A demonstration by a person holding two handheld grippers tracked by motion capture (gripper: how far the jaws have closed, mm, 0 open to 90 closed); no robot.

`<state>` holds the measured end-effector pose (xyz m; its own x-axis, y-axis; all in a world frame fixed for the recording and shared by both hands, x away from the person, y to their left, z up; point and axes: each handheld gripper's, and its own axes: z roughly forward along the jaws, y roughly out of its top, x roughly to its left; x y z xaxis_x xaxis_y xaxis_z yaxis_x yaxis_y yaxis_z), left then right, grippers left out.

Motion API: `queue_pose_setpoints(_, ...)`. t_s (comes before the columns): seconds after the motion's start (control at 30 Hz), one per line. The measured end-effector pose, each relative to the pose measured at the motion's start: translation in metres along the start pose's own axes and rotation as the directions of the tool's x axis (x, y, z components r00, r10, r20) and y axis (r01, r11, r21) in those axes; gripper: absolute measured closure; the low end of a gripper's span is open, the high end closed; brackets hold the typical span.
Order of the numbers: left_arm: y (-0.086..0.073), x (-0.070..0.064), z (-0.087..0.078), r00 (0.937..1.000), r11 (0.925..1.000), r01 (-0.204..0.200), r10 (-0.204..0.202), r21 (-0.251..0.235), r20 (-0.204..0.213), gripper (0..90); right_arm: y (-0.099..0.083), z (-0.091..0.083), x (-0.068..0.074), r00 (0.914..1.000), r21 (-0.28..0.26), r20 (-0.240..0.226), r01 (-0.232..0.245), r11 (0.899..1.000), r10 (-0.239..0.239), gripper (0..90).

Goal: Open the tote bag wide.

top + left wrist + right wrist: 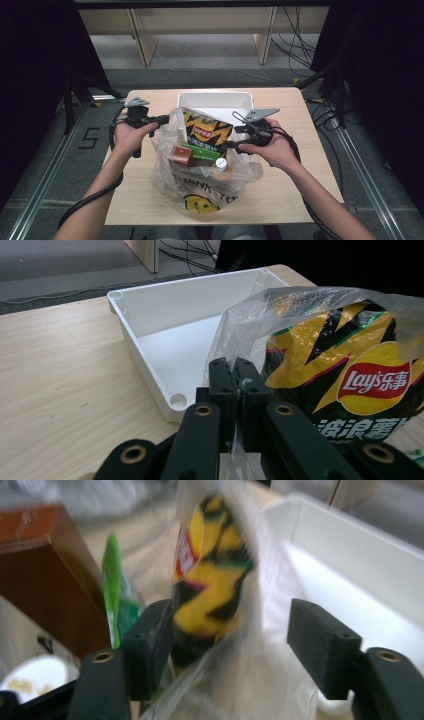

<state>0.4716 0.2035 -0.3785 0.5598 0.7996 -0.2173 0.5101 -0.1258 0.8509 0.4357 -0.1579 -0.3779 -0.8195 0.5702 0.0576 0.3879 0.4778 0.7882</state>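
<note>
- A person sits at a light wooden bench [300, 190], forearms coming in from the bottom of the high view, a gripper in each hand.
- A clear plastic bag [200, 192] printed with a yellow smiley face lies in the middle of the bench, its mouth turned towards a white tray [215, 97] at the far edge.
- A black and yellow crisp packet [205, 131] stands upright in the mouth of the bag, just in front of the tray.
- Beside the packet in the bag are a brown box [181, 156], a green packet [204, 152] and a white-capped bottle [221, 163].
- The left gripper [234, 385] has its jaws pressed together on a fold of the bag's rim, at the left of the packet.
- The right gripper [232, 640] has its jaws wide apart; the packet and the bag film sit between them, against one jaw. The right gripper view is blurred.
- The tray's white floor is bare where it shows.
</note>
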Motion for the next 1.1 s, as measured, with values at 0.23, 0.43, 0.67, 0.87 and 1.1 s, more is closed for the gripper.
queue_pose_setpoints(0.23,0.0,0.002,0.0,0.9999,1.0,-0.005,0.005,-0.001,0.012,87.3,-0.016,0.018,0.003,0.9987,0.101,0.039,0.029,0.994,-0.033,47.9)
queue_pose_setpoints(0.43,0.005,0.005,-0.008,1.0,0.9988,-0.002,0.001,-0.049,-0.008,87.3,-0.021,0.018,0.003,0.9987,0.13,0.022,0.043,0.991,-0.046,84.1)
queue_pose_setpoints(0.67,0.006,0.008,-0.008,0.9996,0.991,0.029,-0.029,-0.131,0.006,87.1,-0.026,0.015,0.002,0.9995,0.088,0.028,0.015,0.996,-0.018,90.0)
queue_pose_setpoints(0.87,-0.002,0.017,0.006,0.9935,0.9846,0.114,-0.114,-0.133,0.005,87.1,-0.027,0.011,0.004,0.9995,0.107,0.006,0.031,0.994,-0.032,90.0)
queue_pose_setpoints(1.1,-0.017,0.025,0.02,0.9861,0.984,0.165,-0.166,-0.066,-0.006,87.2,-0.029,0.01,0.002,0.9994,0.077,0.011,0.031,0.997,-0.032,90.0)
